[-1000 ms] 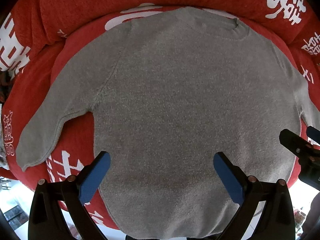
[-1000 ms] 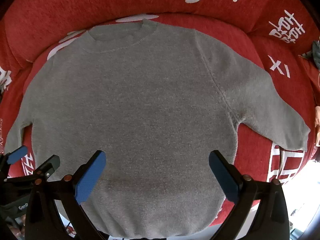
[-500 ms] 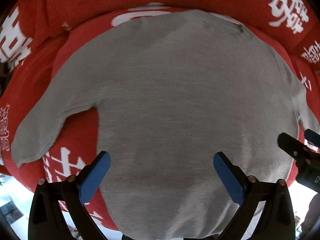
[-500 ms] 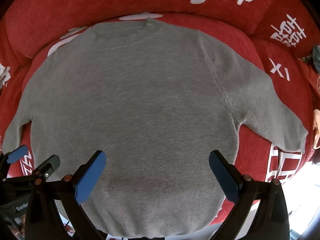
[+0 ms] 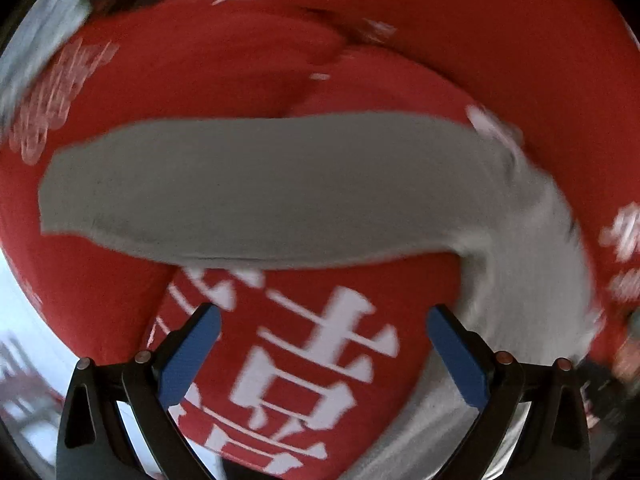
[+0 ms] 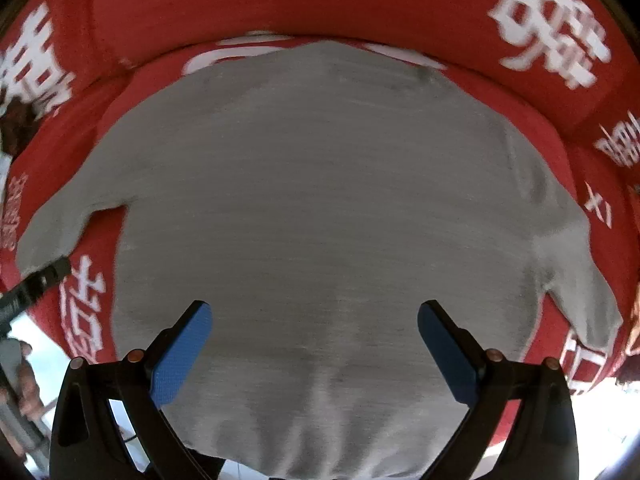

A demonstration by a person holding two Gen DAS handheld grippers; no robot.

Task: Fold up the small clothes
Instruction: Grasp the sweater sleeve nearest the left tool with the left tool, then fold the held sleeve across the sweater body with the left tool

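Lying flat on the red cushion (image 6: 400,8), the grey sweater (image 6: 320,208) has both sleeves spread. Your left gripper (image 5: 324,344) hovers released near the left sleeve (image 5: 240,188); your right gripper (image 6: 314,340), also released, waits over the hem. Pinch the cuff cleanly before folding inward.

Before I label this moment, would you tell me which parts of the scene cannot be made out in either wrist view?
- Left wrist view: motion blur smears the grey sweater's sleeve and the red cover's white characters.
- Right wrist view: the sweater hem is hidden behind the right gripper and the frame edge.
- Right wrist view: of the left gripper, only a dark tip shows; its opening is cut off.
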